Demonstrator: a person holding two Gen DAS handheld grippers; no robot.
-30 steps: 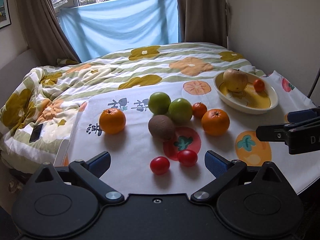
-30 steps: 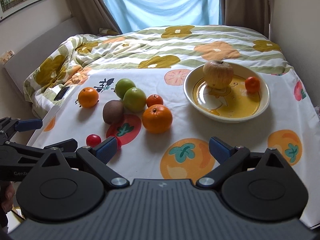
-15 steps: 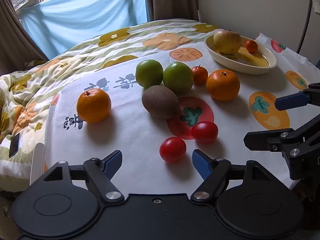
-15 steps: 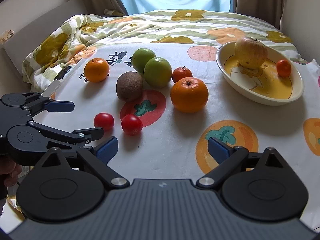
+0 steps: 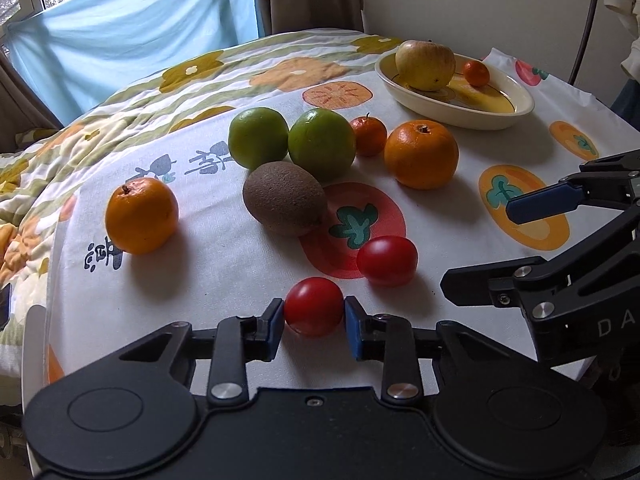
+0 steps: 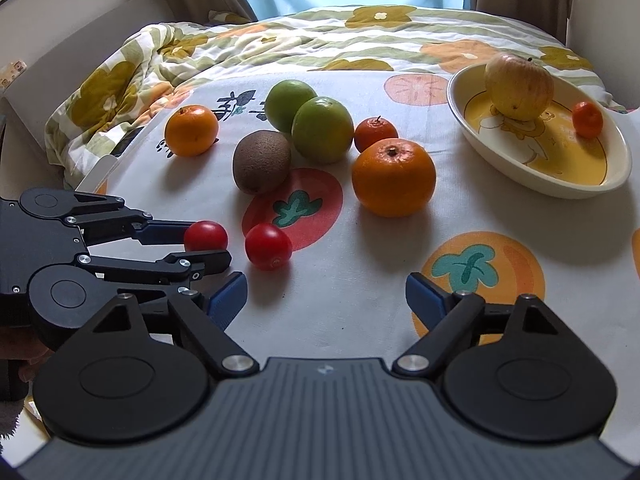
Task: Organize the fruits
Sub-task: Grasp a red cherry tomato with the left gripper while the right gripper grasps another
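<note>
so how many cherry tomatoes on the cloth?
2. One cherry tomato sits between the left gripper jaws; the other tomato lies loose just right of it. None hidden, apparently.

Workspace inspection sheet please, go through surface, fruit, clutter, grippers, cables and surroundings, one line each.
Surface: white cloth printed with fruit, spread over a flowered quilt.
Job's things: oval dish holds an apple and a small mandarin. On the cloth: two oranges, two green fruits, a kiwi, a small tangerine, two cherry tomatoes.
Clutter: dark phone-like object on the quilt edge.
Grippers: left gripper shut on the nearer tomato; right gripper open, empty.
Cables: thin cable along the wall at right.
Surroundings: blue sheet over the window, curtains, plain wall.
</note>
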